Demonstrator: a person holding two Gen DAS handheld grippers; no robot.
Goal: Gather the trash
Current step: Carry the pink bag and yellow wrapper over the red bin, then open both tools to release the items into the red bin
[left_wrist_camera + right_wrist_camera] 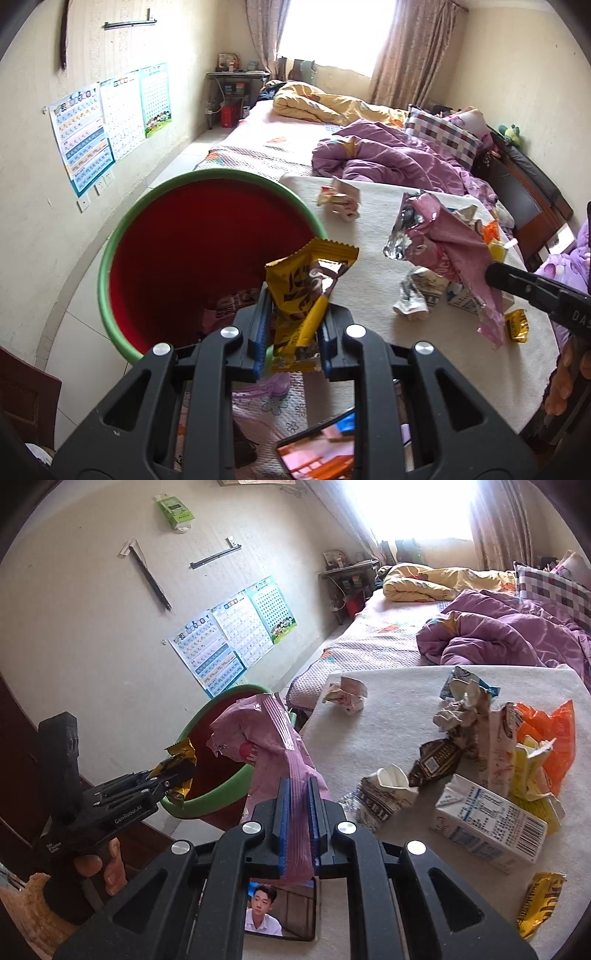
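Two grippers, two catches! The left gripper (291,332) has its blue pads pressed tight on a yellow-and-brown snack wrapper (306,291), and that wrapper hangs right at the near rim of the green-rimmed red bin (122,240), just over its mouth. From the right wrist view the same left gripper (173,775) sits at the bin's (221,794) near edge with the gold wrapper (179,766) poking out. The right gripper (299,819) is clamped shut on a crumpled pink foil bag (266,734), held up just beside the bin, on its table side. On the white table (369,738) away from the bin lies the remaining trash: a milk carton (487,823), a crumpled white carton (384,790), an orange bag (550,731), another yellow wrapper (539,901) and a wadded paper scrap (347,694). Under the right gripper, a phone (280,908) lies flat on the table, screen lit.
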